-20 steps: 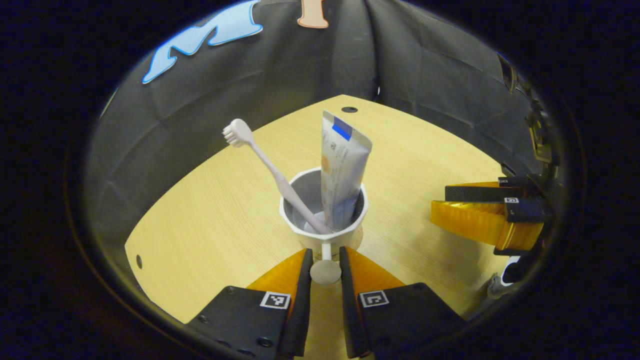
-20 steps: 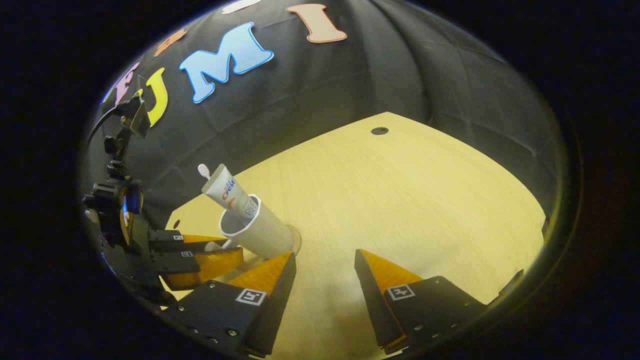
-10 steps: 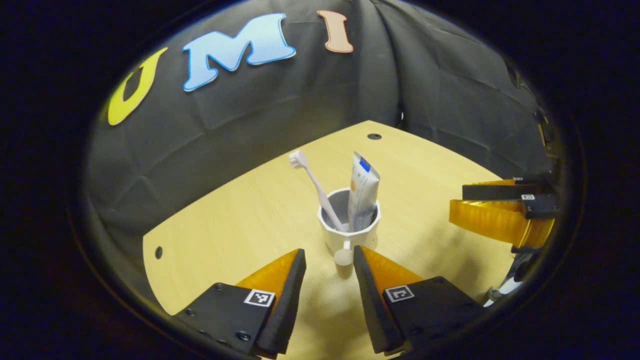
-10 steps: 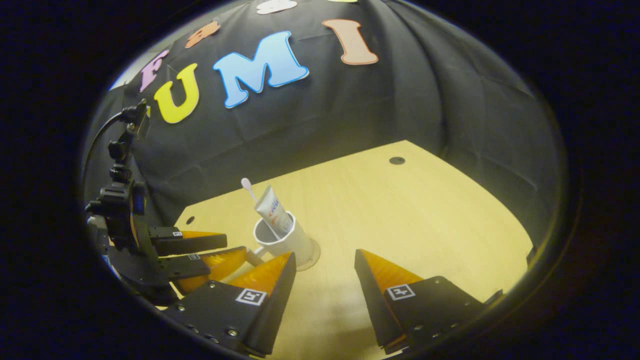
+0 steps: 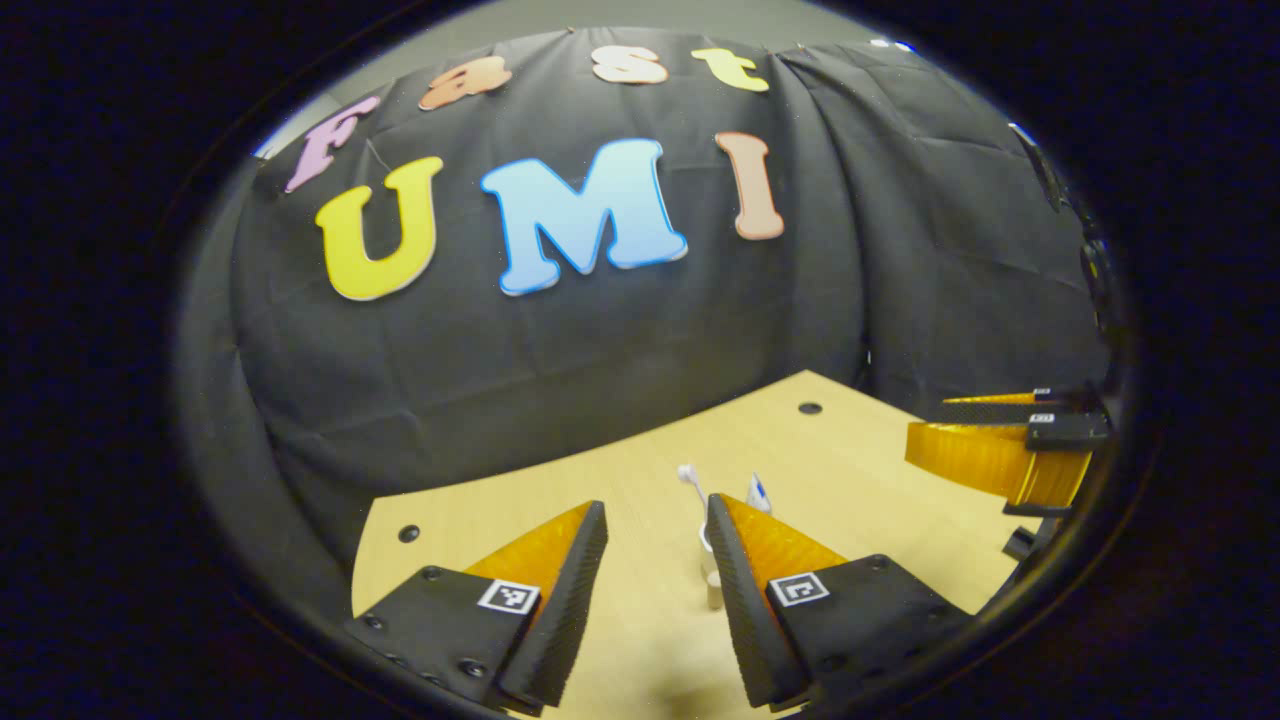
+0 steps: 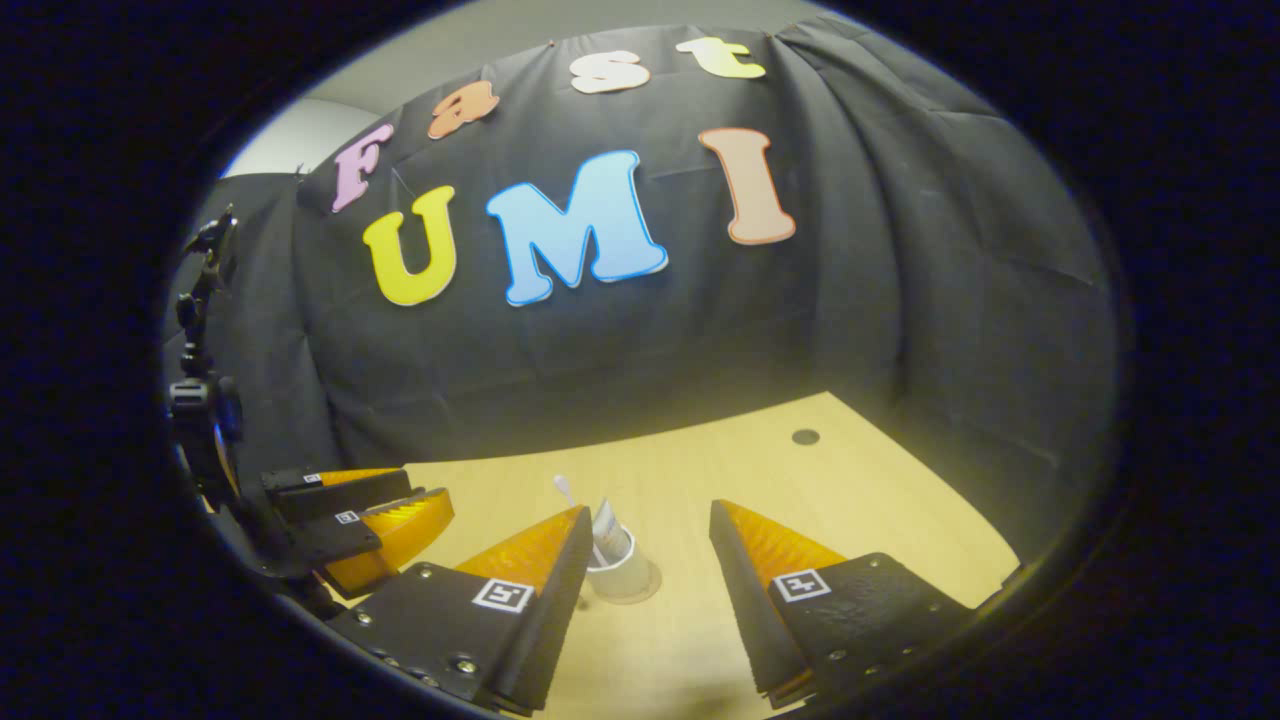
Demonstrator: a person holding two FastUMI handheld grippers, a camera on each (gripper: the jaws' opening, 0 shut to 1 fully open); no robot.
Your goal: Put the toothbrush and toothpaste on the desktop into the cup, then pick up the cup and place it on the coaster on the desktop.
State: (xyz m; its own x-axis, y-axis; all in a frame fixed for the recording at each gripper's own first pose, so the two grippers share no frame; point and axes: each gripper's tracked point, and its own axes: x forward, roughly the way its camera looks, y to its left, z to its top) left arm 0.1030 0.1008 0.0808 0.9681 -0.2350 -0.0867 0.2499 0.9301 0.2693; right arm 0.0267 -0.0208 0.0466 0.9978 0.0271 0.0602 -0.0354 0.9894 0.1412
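A white cup (image 6: 624, 572) with a small handle (image 5: 713, 592) stands upright on a clear round coaster (image 6: 650, 586) on the wooden desktop (image 6: 800, 480). In it stand a pale toothbrush (image 6: 564, 488), head up, and a white toothpaste tube (image 6: 606, 520). In the left gripper view the cup (image 5: 706, 545) is small and far off, half hidden behind one finger, with the toothbrush (image 5: 688, 473) and tube (image 5: 758, 492) poking above. My left gripper (image 5: 655, 508) is open and holds nothing. My right gripper (image 6: 648, 510) is also open and well back from the cup.
The black cloth wall closes off the far side of the desktop. Small dark holes (image 5: 810, 408) (image 5: 407, 533) mark the table's corners. The right gripper (image 5: 1000, 450) hangs at the right of the left gripper view; the left gripper (image 6: 350, 520) sits at the left of the right gripper view.
My left gripper opened off the cup's handle. Both grippers pulled back and up, so the cup shrank in both views and more wall shows. The cup stayed on the coaster.
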